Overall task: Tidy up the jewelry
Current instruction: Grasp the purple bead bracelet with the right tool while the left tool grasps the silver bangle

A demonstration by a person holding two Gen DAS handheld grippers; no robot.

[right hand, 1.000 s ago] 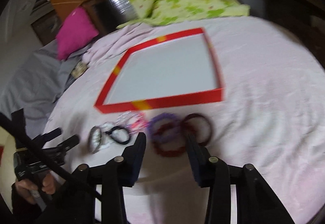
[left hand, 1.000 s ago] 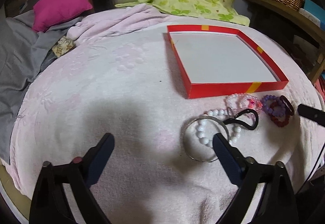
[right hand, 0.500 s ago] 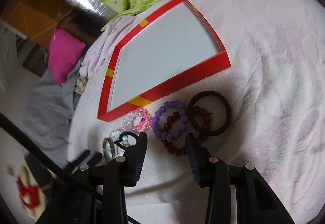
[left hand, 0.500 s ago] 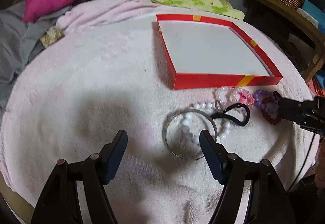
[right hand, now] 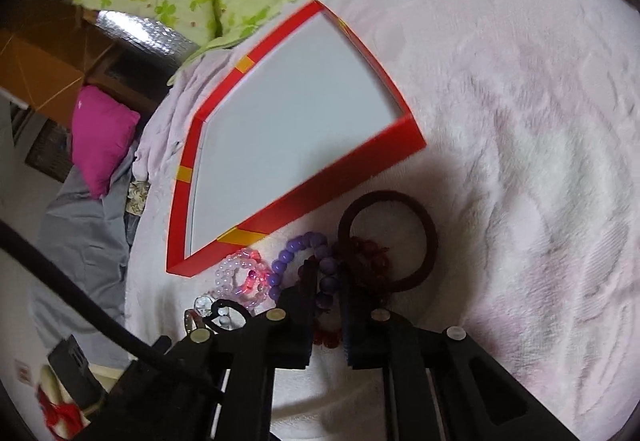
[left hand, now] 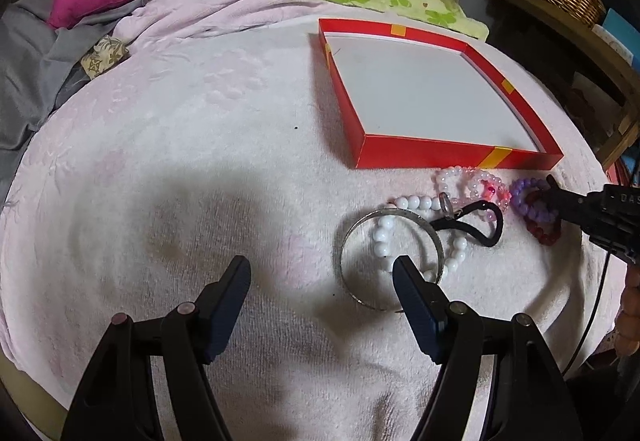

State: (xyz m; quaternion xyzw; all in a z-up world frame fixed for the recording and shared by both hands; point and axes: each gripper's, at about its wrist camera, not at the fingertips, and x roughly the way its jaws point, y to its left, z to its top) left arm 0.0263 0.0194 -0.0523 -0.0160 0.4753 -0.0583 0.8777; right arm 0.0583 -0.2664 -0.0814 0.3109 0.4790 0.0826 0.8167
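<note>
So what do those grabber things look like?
Both are black plastic tongs. The left gripper has flat dark navy fingers and silver rivets. The right gripper has the same, plus a black cable and white lettering on its body.

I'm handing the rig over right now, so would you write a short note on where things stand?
Left tool: open, holding nothing, above the blanket beside the silver bangle.
Right tool: narrowed around the purple bead bracelet; whether it grips yet is unclear.
Red box: nothing in it.
Jewelry all lies on the blanket in front of the box: silver bangle, white bead bracelet, black hair tie, pink bead bracelets, purple one, dark red bead bracelet, maroon hair tie.
Done: nothing boxed. Left: move every piece into the box.
</note>
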